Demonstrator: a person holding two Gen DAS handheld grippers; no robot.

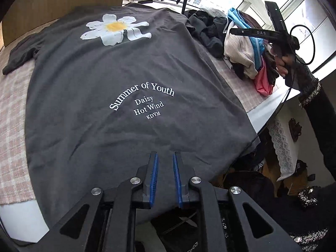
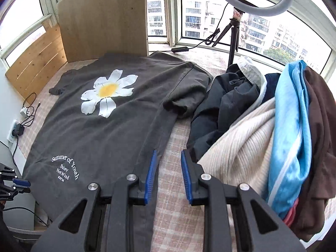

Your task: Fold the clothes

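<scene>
A dark grey T-shirt (image 1: 100, 79) with a white daisy print and white lettering lies spread flat on the pink checked table cover (image 1: 12, 113); it also shows in the right wrist view (image 2: 117, 130). My left gripper (image 1: 166, 157) is open and empty, just above the shirt's near hem. My right gripper (image 2: 169, 154) is open and empty, over the shirt's right edge and the table cover. The right gripper also shows in the left wrist view (image 1: 233, 31), held up beside the clothes pile. The shirt's right sleeve (image 2: 184, 100) is bunched against the pile.
A pile of clothes (image 2: 262, 130) sits to the right of the shirt, with cream, blue, brown and black pieces. A ring light on a tripod (image 2: 235, 33) stands at the window. A wooden board (image 2: 103, 27) leans at the back. Cables and a charger (image 2: 25, 115) lie at the left.
</scene>
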